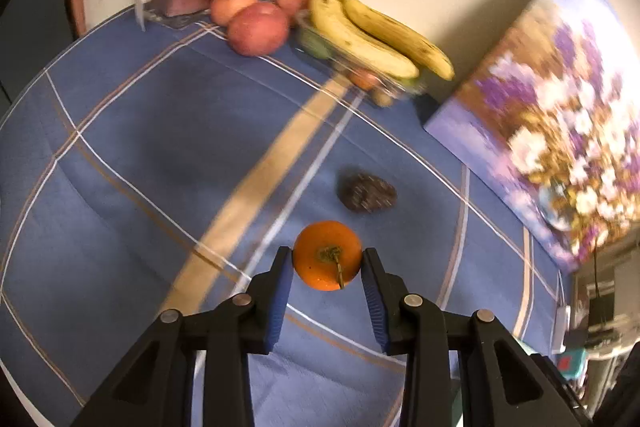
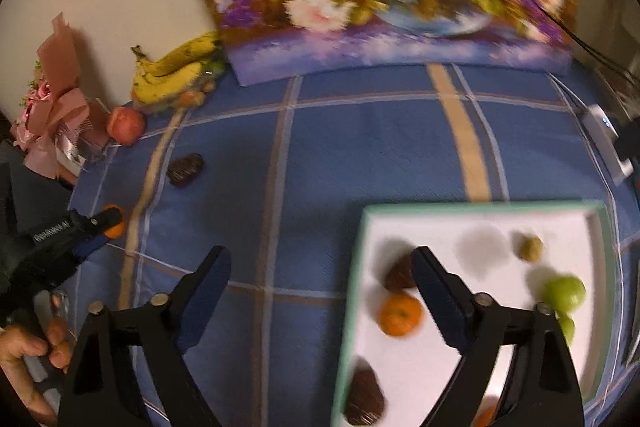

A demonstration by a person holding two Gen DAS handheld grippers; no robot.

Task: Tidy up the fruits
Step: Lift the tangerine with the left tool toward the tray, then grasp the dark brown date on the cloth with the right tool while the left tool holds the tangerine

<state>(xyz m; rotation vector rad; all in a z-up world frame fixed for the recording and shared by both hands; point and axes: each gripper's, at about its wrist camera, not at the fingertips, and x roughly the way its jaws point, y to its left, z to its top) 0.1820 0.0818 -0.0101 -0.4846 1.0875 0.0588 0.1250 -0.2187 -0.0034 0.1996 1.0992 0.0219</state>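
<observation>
Left gripper [image 1: 327, 259]: jaws closed on an orange [image 1: 327, 255], stem end facing the camera, held above the blue checked tablecloth [image 1: 140, 147]. Just beyond the orange, a dark brown fruit [image 1: 367, 193] lies on the cloth. Farther beyond the orange, at the wall, red apples [image 1: 258, 27] sit left of a bunch of bananas [image 1: 376, 31]; a flower painting [image 1: 560, 107] leans to the right.

Right gripper [image 2: 320, 267]: jaws spread wide, nothing between them, no contact. Right of the orange, a white tray [image 2: 480, 223] with a green rim holds another orange [image 2: 400, 315], dark fruits [image 2: 364, 399], a small brown fruit [image 2: 531, 247] and green fruits [image 2: 566, 291]. The right finger overlaps the tray in view.
</observation>
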